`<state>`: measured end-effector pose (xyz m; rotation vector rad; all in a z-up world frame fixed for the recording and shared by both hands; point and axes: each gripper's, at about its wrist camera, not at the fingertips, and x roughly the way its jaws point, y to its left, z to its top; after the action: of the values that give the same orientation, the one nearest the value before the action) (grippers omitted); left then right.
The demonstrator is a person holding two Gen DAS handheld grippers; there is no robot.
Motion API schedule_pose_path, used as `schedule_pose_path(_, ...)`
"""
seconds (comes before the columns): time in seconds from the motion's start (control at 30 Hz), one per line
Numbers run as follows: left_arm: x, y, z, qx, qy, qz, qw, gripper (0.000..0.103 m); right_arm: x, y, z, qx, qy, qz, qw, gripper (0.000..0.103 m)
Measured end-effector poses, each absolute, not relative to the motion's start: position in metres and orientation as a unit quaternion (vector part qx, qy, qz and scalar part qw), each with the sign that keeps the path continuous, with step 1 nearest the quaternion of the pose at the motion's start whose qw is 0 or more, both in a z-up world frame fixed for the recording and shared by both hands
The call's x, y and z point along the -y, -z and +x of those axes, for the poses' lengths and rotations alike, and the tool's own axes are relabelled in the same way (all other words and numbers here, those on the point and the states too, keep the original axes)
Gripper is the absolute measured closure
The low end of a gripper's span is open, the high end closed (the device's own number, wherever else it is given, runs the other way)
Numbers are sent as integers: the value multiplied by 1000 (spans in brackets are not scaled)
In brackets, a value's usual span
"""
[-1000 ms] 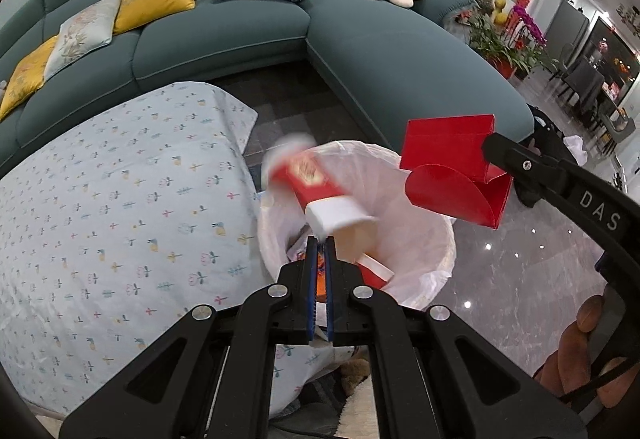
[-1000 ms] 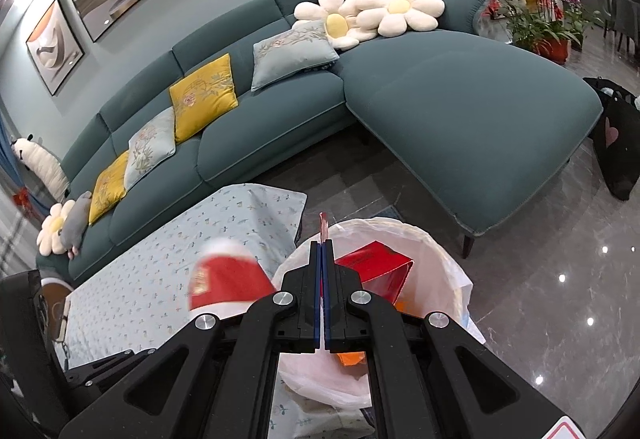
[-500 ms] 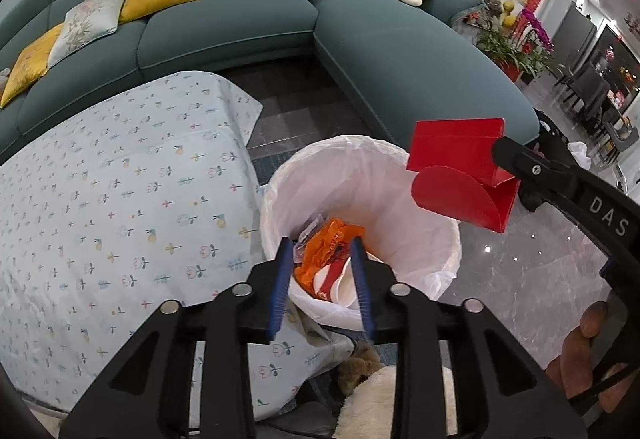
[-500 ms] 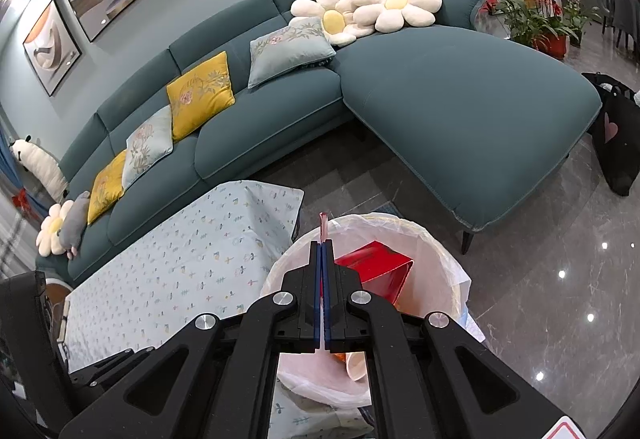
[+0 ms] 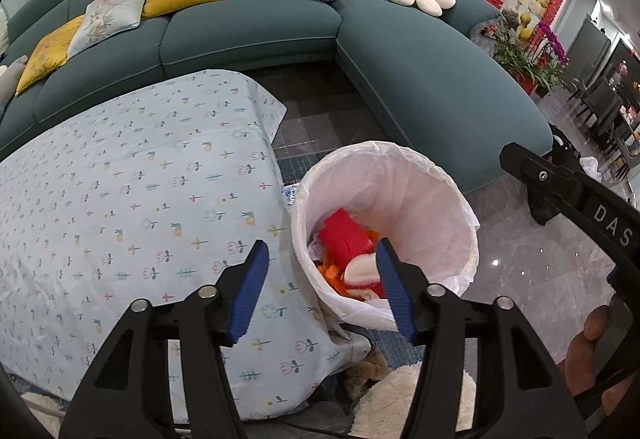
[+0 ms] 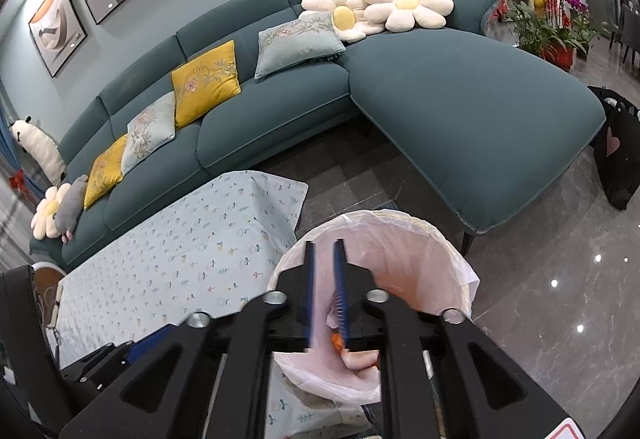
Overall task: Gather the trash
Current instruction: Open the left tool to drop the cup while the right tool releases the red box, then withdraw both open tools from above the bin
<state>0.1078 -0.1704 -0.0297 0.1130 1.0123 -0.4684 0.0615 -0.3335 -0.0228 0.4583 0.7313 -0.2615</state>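
A white-lined trash bin (image 5: 452, 199) stands on the floor beside the table; it also shows in the right wrist view (image 6: 424, 251). Inside lie a red box (image 5: 346, 237), orange wrappers (image 5: 336, 275) and a red and white carton (image 5: 360, 271). My left gripper (image 5: 320, 287) is open and empty, above the bin's near left rim. My right gripper (image 6: 325, 291) is slightly open and empty over the bin; its arm shows at the right of the left wrist view (image 5: 576, 195).
A table with a light blue flowered cloth (image 5: 120, 207) lies left of the bin. A teal corner sofa (image 5: 432, 79) with cushions curves behind. A fluffy cream item (image 5: 400, 399) sits on the floor below the bin. Glossy grey floor (image 6: 560, 299) lies to the right.
My left gripper let a red and white carton fall into the bin and opened wide. My right gripper opened and the red box it held dropped into the bin.
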Motion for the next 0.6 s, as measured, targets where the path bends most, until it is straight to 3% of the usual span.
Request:
schedule_pose_path(0.1, 165, 28, 107, -478, 219, 54, 849, 47, 327, 19, 58, -352, 134, 206, 903, 62)
schedule_pose_path(0.2, 160, 26, 105, -478, 213, 52, 851, 41, 320, 16, 56, -357, 136, 189, 905, 58)
schedule_pose_path(0.6, 131, 24, 96, -467, 190, 56, 862, 37, 293, 13, 42, -370, 138, 149, 907, 36)
